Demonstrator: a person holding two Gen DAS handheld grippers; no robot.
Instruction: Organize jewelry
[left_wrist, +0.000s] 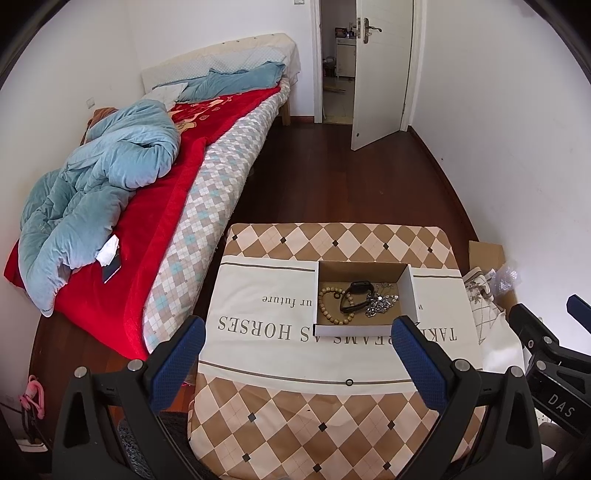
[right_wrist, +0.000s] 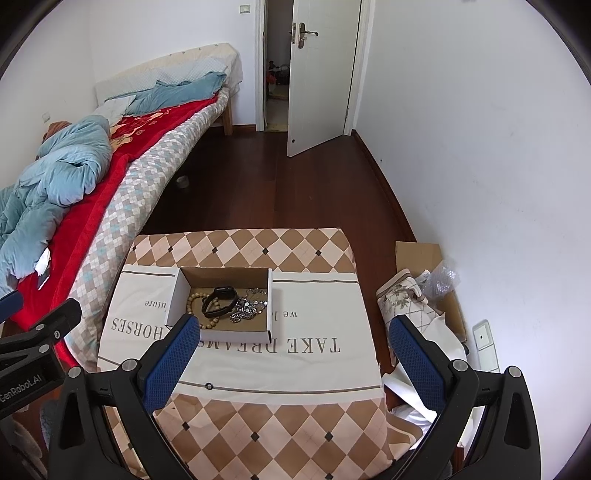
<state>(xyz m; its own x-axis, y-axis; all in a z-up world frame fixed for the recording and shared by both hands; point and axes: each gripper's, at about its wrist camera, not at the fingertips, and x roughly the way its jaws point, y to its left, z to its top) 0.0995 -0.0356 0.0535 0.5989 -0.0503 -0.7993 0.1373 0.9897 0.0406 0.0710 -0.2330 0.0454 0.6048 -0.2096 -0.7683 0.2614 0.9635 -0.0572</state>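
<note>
An open cardboard box (left_wrist: 413, 291) (right_wrist: 173, 299) sits on a white printed cloth on the checkered table. Inside lie a wooden bead bracelet (left_wrist: 327, 306) (right_wrist: 192, 301), a black smartwatch (left_wrist: 356, 293) (right_wrist: 219, 301) and a tangle of silver chains (left_wrist: 382, 302) (right_wrist: 249, 306). A small black ring (left_wrist: 349, 382) (right_wrist: 209, 386) lies on the cloth near the front. My left gripper (left_wrist: 299, 332) is open and empty, held before the box. My right gripper (right_wrist: 295, 332) is open and empty, to the right of the box.
The checkered table (left_wrist: 332, 417) (right_wrist: 258, 424) stands beside a bed (left_wrist: 155, 206) (right_wrist: 110, 192) with a red blanket and blue quilt. Cardboard, cloth and bubble wrap (right_wrist: 424, 288) lie on the floor at right near the white wall. A door (right_wrist: 321, 74) stands open at the back.
</note>
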